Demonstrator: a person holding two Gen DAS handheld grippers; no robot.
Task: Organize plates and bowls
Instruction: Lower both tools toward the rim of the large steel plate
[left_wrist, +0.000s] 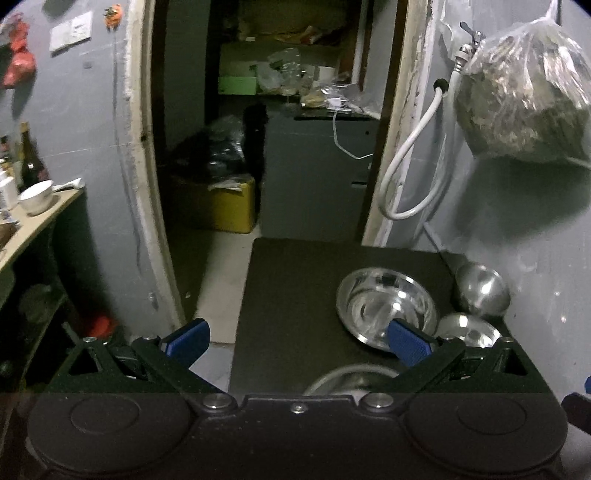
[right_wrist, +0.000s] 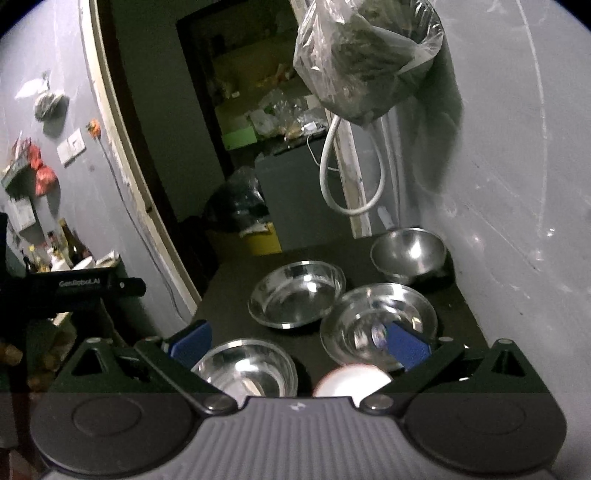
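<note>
Steel bowls stood on a dark tabletop (right_wrist: 229, 280) set against a grey wall, beside a doorway. The right wrist view showed four: a deep bowl (right_wrist: 408, 254) at the far end next to the wall, a shallow bowl (right_wrist: 297, 293) nearer the middle, a second shallow bowl (right_wrist: 376, 325) just beside it and apparently touching its rim, and a near bowl (right_wrist: 247, 369) at the front edge. A white rounded item (right_wrist: 351, 380) lay low in that view; whether it was a plate or a bowl could not be told.

The right gripper (right_wrist: 301, 341) was spread wide and held nothing, its fingers hovering above the near bowl and the second shallow bowl. The left gripper (left_wrist: 297, 341) was likewise spread and empty, above the tabletop.

Judged from appearance, the bowls were thin polished metal: light, rigid and not fragile, but slick. The surfaces gave strong reflections, so a pinch on the curved wall would likely slip. The rim offered the soundest hold, one finger inside and one outside, taken at the side away from a neighbouring bowl. The touching pair could scrape or shift together if one was lifted carelessly. The similar shallow bowls looked suited to nesting.
</note>
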